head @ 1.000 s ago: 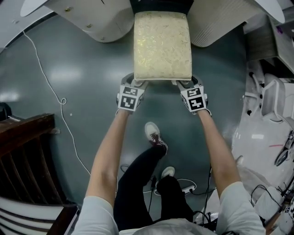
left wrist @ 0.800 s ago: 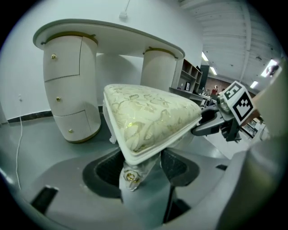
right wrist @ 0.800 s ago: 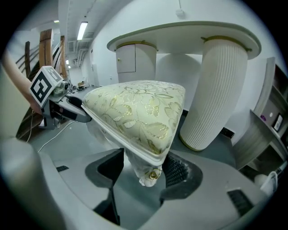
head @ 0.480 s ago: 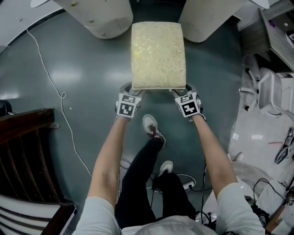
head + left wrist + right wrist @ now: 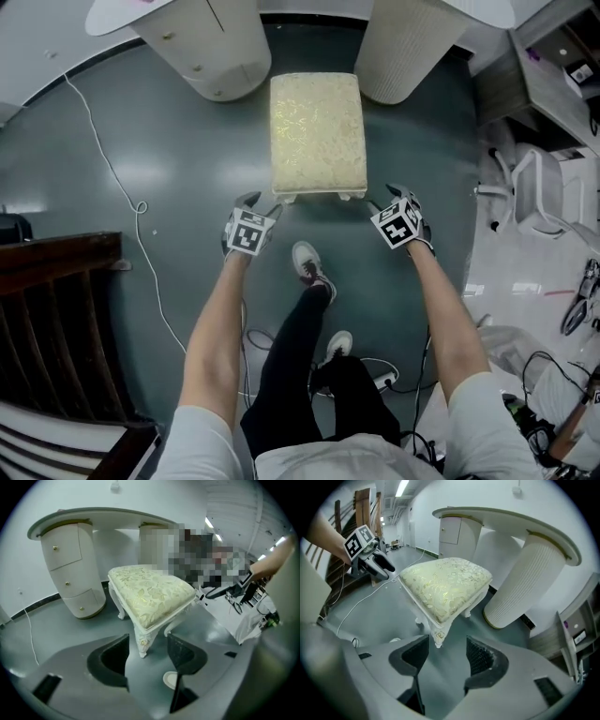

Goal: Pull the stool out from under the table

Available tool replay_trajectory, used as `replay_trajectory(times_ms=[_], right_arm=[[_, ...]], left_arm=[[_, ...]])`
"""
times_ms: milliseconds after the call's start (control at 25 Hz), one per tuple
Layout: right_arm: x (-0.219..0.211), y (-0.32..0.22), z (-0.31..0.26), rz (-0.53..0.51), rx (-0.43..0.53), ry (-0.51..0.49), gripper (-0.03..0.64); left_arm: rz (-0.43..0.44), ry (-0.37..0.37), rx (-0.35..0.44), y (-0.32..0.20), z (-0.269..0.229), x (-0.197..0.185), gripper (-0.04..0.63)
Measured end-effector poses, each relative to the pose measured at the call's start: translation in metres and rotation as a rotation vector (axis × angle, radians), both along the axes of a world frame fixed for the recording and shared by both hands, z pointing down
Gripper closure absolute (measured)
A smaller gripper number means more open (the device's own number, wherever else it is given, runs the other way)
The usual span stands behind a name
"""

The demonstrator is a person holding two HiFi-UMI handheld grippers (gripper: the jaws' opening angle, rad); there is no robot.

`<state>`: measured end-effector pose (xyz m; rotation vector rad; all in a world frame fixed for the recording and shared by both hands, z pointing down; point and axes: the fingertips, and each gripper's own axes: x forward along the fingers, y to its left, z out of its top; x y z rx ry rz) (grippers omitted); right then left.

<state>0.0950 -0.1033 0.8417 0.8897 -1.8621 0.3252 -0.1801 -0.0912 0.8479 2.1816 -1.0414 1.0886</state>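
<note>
Fingers [image 5: 111, 660] wide, empty on left gripper [image 5: 147, 641] and right gripper [image 5: 446, 644]; stool [image 5: 317, 134] just ahead. Could tip it by nudging.

Glossy dark grey-green floor [image 5: 169, 141], pale light patches on it. White cable [image 5: 101, 173] snaking left of left claw [image 5: 261, 203]. Dark wooden slatted furniture [image 5: 52, 309] further left, behind it. White chair [image 5: 539, 192] right of right claw [image 5: 382, 199]. White wall [image 5: 426, 498] ahead of right claw; ceiling strip light [image 5: 401, 487] high, ahead-left.
</note>
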Motion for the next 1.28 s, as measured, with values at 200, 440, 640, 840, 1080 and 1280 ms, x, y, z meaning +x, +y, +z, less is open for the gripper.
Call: replay_trajectory(times_ms=[200,440,640,840,1080,1280], right_arm=[[0.022,0.008,-0.099,0.097,0.124,-0.065,0.383],[0.039,0.056,-0.238,0.091,0.269,-0.098,0.571],[0.039,0.093,-0.365,0.121,0.375,-0.196,0.6],[0.031,0.139,-0.466,0.081,0.42,-0.266,0.601],[0.015,0.179,-0.571,0.033,0.518,-0.312,0.601],[0.006,0.204,-0.645,0.002,0.591,-0.339,0.601]], left_arm=[[-0.092,0.043,0.076,0.015,-0.083,-0.017,0.359],[-0.119,0.137,0.25,0.057,-0.224,0.002,0.505],[-0.095,0.153,0.416,0.084,-0.358,0.019,0.569],[-0.066,0.174,0.494,0.124,-0.468,0.042,0.577],[0.022,0.205,0.556,0.17,-0.569,0.062,0.577],[0.045,0.229,0.632,0.202,-0.634,0.073,0.577]])
